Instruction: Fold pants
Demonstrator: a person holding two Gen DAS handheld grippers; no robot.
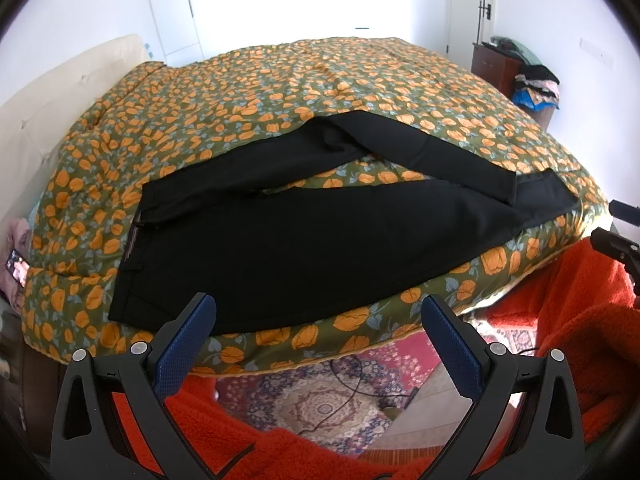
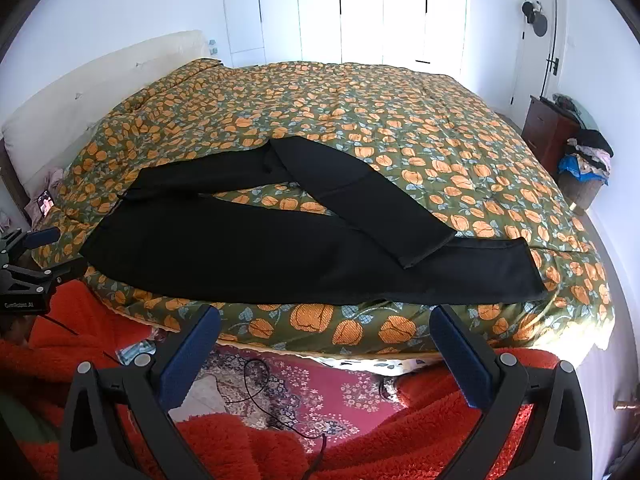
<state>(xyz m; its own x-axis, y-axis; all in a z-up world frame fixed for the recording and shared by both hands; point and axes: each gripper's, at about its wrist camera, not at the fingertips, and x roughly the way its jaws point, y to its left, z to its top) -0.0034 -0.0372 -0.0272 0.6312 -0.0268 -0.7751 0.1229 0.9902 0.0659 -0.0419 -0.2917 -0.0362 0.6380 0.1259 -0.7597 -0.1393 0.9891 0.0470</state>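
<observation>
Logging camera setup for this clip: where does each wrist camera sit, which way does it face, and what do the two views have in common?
Left wrist: on the left gripper, off the bed's near edge, facing the pants' waist end; its open blue fingers show, right gripper at the right edge.
Right wrist: on the right gripper, facing the leg ends; open fingers show, left gripper at the left edge.
Shared: black pants, floral quilt, patterned rug.

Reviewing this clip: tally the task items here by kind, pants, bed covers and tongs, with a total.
Black pants: 1
Floral bed cover: 1
Tongs: 2, left tongs and right tongs, both open and empty
Total: 4
</observation>
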